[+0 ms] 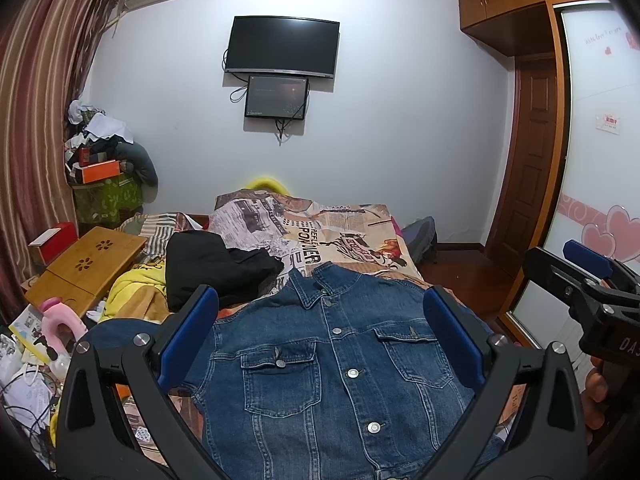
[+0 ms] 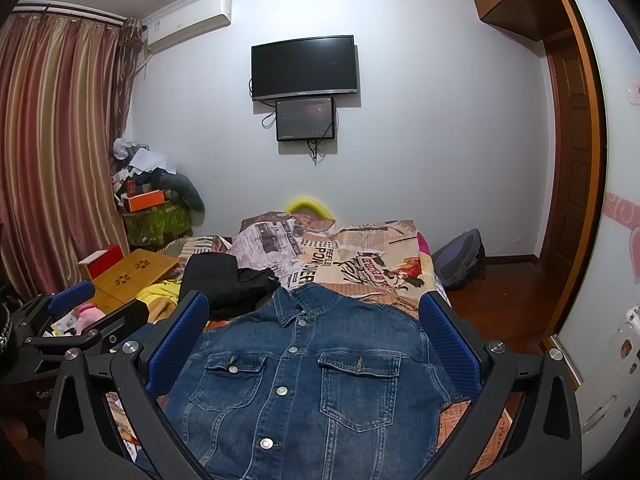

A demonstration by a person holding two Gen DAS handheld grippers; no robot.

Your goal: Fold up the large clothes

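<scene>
A blue denim jacket (image 1: 340,376) lies flat and buttoned, front up, on the bed with its collar pointing away; it also shows in the right wrist view (image 2: 304,384). My left gripper (image 1: 322,304) is open and empty, held above the jacket's chest. My right gripper (image 2: 314,312) is open and empty, also above the jacket. The right gripper also shows at the right edge of the left wrist view (image 1: 588,280). The left gripper shows at the left of the right wrist view (image 2: 80,316).
The bed (image 1: 352,240) has a newspaper-print cover. A black garment (image 1: 216,268) lies left of the collar. A wooden lap table (image 1: 88,268) and clutter sit at the left. A backpack (image 2: 460,260) is on the floor, right. A wardrobe (image 1: 600,160) stands on the right.
</scene>
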